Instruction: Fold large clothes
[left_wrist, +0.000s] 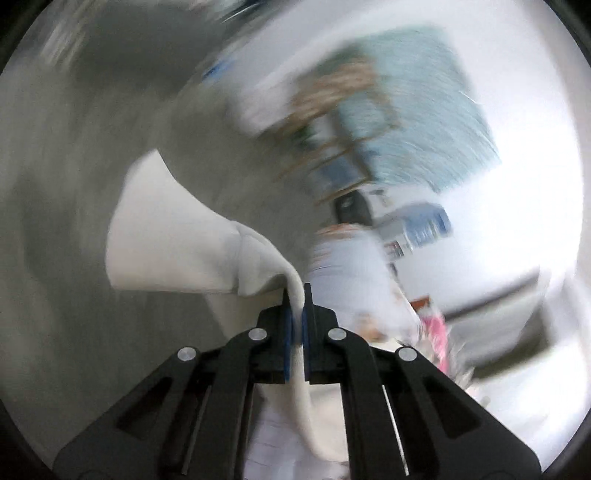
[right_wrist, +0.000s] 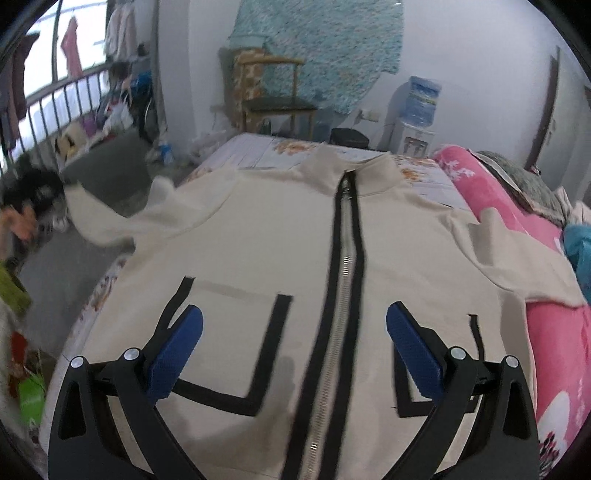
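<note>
Cream fabric of the jacket's sleeve (left_wrist: 177, 236) is sitting pinched between the pressed-together pads of the left gripper (left_wrist: 296, 295), while the right gripper (right_wrist: 294, 343) is hovering spread and empty over the near hem, straddling the zipper (right_wrist: 345, 258). Jacket (right_wrist: 266, 236) is lying flat, front up, collar far, on the bed (right_wrist: 258, 147). Judging the sleeve fold is underway: keeping the pinch firm, carrying the cuff across the chest, and pinning the body with the right gripper should be preventing dragging.
</note>
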